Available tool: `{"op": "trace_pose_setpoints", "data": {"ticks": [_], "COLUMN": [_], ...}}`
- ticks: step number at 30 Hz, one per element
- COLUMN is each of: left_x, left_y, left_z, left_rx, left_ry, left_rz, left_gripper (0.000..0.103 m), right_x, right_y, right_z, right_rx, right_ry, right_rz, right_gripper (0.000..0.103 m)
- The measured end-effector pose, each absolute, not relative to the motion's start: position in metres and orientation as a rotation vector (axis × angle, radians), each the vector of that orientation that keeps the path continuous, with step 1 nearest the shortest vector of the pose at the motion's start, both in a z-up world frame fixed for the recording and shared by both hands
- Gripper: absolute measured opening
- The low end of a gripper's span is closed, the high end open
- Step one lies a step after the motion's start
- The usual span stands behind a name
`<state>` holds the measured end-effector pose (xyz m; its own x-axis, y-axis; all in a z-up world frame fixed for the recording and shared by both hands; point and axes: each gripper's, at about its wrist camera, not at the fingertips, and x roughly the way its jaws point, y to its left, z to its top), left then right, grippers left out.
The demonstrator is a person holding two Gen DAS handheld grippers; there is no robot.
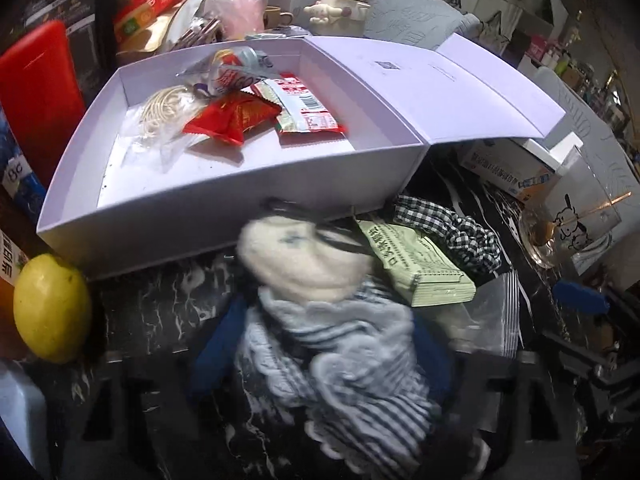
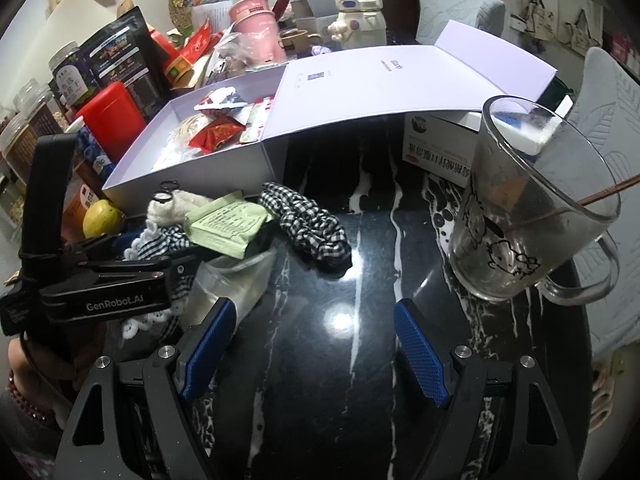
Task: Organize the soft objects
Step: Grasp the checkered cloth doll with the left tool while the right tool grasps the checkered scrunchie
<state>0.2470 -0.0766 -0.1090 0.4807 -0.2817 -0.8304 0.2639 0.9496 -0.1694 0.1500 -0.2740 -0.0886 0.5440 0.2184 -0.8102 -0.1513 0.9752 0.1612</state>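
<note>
left gripper (image 1: 320,344): fingers pinching the striped frilly cloth (image 1: 340,344) | right gripper (image 2: 316,356): fingers apart, empty | cloth by box (image 1: 224,216), near table (image 2: 360,240) edge; soft, light, floppy: grip bunched middle

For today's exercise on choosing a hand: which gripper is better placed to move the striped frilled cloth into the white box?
Left. The left gripper sits right at the striped frilled cloth, facing the white box. The right gripper stands open over bare tabletop.

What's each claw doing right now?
Left claw: striped cloth inside it, grip cannot be told.
Right claw: open, empty.
</note>
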Motion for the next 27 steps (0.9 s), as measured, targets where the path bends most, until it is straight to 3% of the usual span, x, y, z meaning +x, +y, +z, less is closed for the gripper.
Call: {"op": "trace_pose_setpoints", "data": {"ticks": [1, 4, 10, 23, 27], "left_x": [0.246, 0.241, 0.215, 0.200, 0.202], "left_y": [-0.077, -0.074, -0.055, -0.031, -0.030], "left_z": [-0.109, -0.107, -0.088, -0.079, -0.081], "left_rx": [-0.025, -0.049, -0.093, -0.149, -0.149], "left_ry": [1.018, 1.020, 0.985, 0.993, 0.997], "left_rz": [-0.331, -0.326, -0.283, -0.222, -0.224], "left_gripper": [0.057, 0.052, 0.051, 0.051, 0.051], "right_x": [0.152, 0.154, 0.167, 0.210, 0.220], "right_y": [-0.274, -0.274, -0.280, -0.259, -0.251], "right_z": [-0.088, -0.083, -0.082, -0.107, -0.112], "right_rx": [0.058, 0.025, -0.026, -0.062, -0.086], "right_ry": [0.973, 0.956, 0.919, 0.981, 0.995], "right_rz": [0.218, 0.221, 0.184, 0.304, 0.327], "right_gripper": [0.082, 0.082, 0.080, 0.062, 0.051]}}
